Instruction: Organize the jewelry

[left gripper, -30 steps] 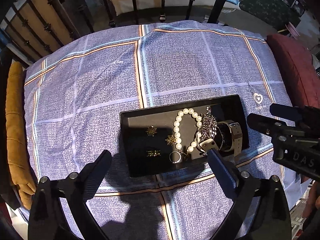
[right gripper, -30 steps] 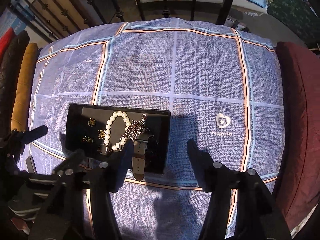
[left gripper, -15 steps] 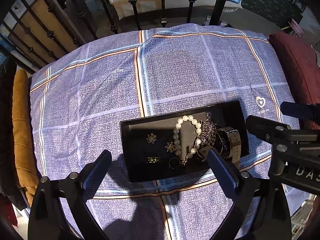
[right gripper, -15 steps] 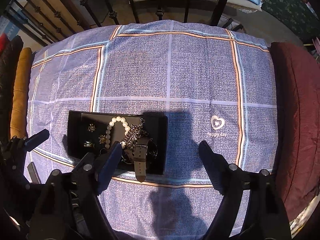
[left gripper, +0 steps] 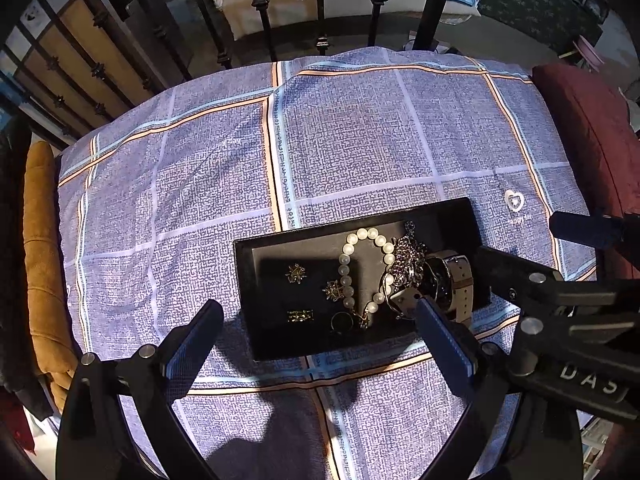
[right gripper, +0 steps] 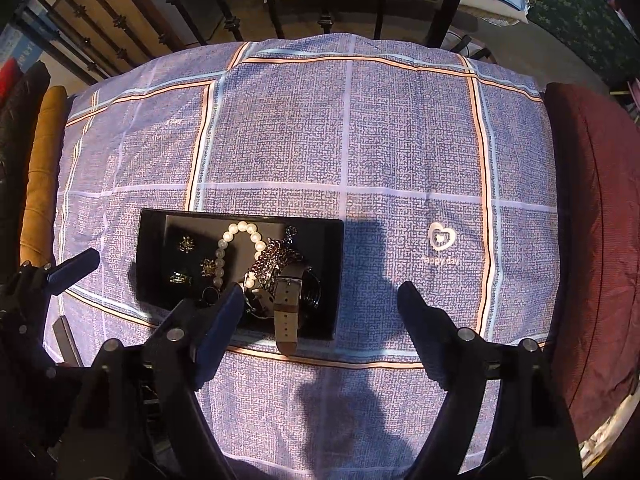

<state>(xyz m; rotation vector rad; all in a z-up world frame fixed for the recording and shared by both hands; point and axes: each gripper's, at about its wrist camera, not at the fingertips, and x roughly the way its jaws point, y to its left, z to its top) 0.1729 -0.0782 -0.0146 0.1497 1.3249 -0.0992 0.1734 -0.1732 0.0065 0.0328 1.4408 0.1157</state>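
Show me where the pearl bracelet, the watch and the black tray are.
pearl bracelet [left gripper: 346, 268]: left wrist view, on a bead of its left strand.
watch [right gripper: 287, 300]: right wrist view, on the tan strap.
black tray [left gripper: 242, 276]: left wrist view, on its left rim.

A black tray [left gripper: 460, 216] lay near the front edge of the checked cloth [left gripper: 340, 140], holding a pearl bracelet [left gripper: 347, 264], a watch [left gripper: 456, 280] and small gold pieces. The left gripper [left gripper: 316, 312] hung above it, jaws wide and empty.

light: bright, hard shadows | edges: fisheye-warped, dark corners | focus: sharp
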